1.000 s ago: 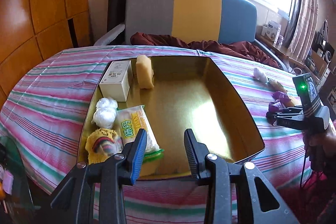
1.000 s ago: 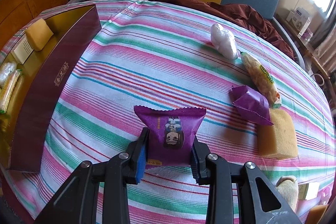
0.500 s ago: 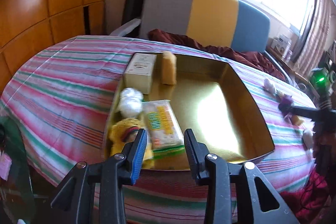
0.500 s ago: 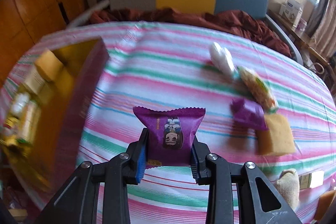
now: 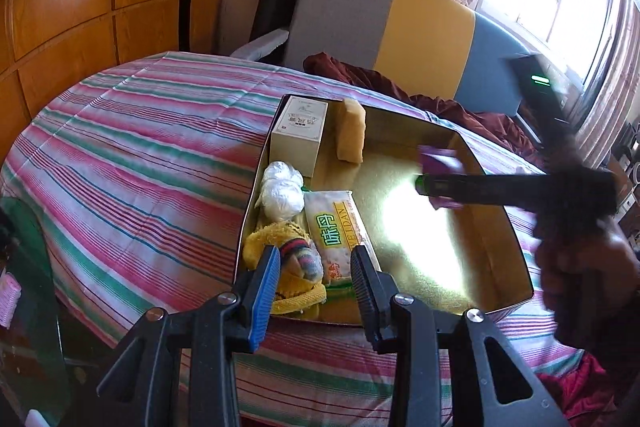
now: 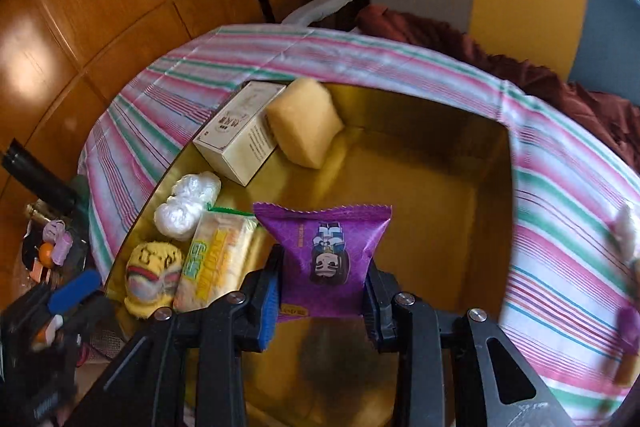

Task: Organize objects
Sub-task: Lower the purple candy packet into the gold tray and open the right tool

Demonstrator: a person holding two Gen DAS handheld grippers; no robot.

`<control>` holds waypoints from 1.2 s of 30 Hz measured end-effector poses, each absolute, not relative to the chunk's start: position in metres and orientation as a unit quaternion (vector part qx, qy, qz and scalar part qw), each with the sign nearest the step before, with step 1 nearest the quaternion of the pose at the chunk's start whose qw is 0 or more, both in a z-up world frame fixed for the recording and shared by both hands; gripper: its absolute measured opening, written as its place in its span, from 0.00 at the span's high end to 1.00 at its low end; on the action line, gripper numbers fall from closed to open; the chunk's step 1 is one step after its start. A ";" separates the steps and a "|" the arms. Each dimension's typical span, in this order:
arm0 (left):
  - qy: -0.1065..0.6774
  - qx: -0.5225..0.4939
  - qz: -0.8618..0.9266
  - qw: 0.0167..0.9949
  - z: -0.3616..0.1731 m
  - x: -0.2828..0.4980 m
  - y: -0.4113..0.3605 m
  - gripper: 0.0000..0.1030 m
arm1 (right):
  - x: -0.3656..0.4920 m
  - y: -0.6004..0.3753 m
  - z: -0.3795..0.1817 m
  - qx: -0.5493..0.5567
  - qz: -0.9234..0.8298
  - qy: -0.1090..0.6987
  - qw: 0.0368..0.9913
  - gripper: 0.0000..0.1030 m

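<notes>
the right gripper [image 6: 322,293] is clamping a purple packet [image 6: 326,255] over the gold box [image 6: 494,195]; the left gripper [image 5: 314,277] is hovering empty, jaws apart, at its near edge.

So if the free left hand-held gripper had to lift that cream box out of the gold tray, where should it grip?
Across the cream box's two long side faces, from above. Its flat top lies exposed; the sponge leans on one end and the tray wall runs close behind.
</notes>
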State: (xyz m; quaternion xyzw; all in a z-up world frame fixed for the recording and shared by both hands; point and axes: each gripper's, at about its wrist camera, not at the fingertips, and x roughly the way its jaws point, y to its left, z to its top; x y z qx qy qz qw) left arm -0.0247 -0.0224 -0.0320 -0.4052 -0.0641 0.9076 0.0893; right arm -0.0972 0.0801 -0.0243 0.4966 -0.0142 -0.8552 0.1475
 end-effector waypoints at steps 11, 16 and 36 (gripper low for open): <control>-0.079 -0.417 0.901 0.088 -0.041 -0.030 -0.030 0.65 | -0.147 0.038 -0.055 0.524 -0.838 -0.022 0.154 0.64; -0.075 -0.414 0.903 0.084 -0.041 -0.028 -0.029 0.65 | -0.128 0.046 -0.040 0.481 -0.855 -0.048 0.191 0.08; -0.045 -0.411 0.899 0.142 -0.030 -0.014 0.009 0.61 | 0.005 0.205 -0.010 0.442 -0.895 -0.054 0.029 0.00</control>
